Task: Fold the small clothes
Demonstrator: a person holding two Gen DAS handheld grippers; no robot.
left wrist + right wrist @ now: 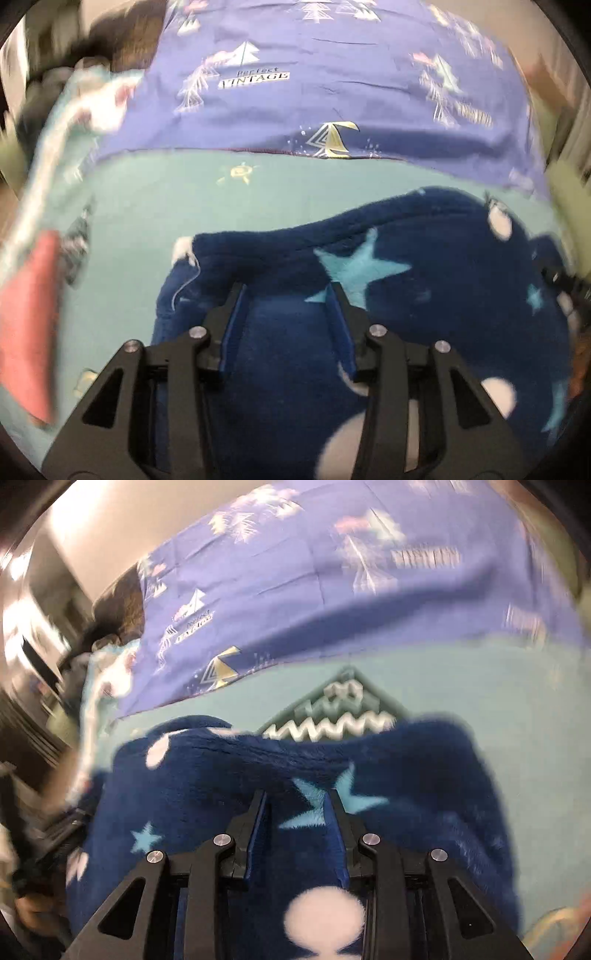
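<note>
From your left wrist, the left claw [286, 291] stands part open, fleece bunched between its fingers, on the navy star garment [424, 295] lying on the teal sheet [147, 192]. From your right wrist, the right claw [297, 797], narrower, pinches that garment's [207, 775] fleece.

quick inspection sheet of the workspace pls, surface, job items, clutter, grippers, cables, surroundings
surface: teal sheet with printed motifs, purple tree-print sheet laid beyond it
job's things: navy fleece garment with stars and white dots, bunched under both grippers
clutter: pink cloth at the left edge, crumpled pale cloth at the far left
grippers: left gripper and right gripper both have fleece between the fingers; whether the pads pinch it cannot be told
cables: nothing seen
surroundings: blurred; pale wall, dark furniture at left
</note>
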